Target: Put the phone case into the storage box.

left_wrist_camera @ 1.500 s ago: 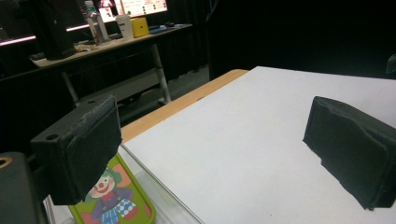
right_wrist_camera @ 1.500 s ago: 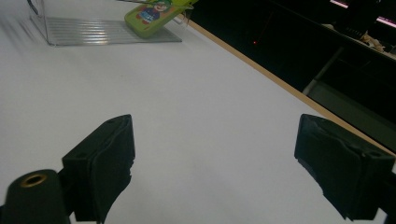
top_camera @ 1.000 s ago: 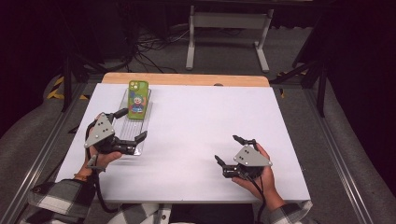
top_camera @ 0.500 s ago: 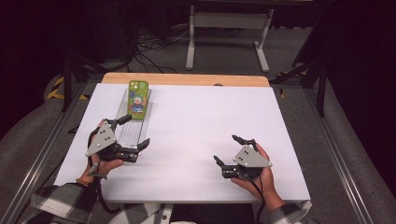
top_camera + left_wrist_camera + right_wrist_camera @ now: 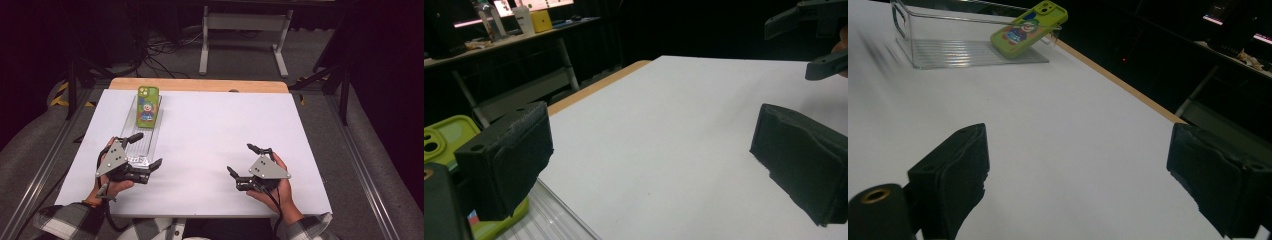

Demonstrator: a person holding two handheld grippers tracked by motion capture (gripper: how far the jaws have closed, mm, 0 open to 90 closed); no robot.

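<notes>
The left gripper sits at about eight o'clock on the white worktop, held in the person's left hand, with its two black jaws spread wide apart and nothing between them. One jaw reaches over the near end of a clear plastic tray, the other lies low just beside the tray's near corner. In the left gripper view the padded jaws stand well apart over bare worktop, and the ribbed floor of the tray shows at the bottom edge.

At twelve o'clock from this gripper, the tray runs lengthwise toward the far edge. A lime-green phone case printed with a cartoon figure rests in the tray's far end, its camera end tilted up against the far wall. In the right gripper view the phone case leans at a clear slant, lower end on the tray floor, upper end on the rim.

The right gripper rests at about five o'clock on the worktop, in the person's right hand, well apart from the tray. Its jaws too stand wide open and empty, pointing toward ten o'clock. A strip of bare wood edges the worktop at twelve o'clock.
</notes>
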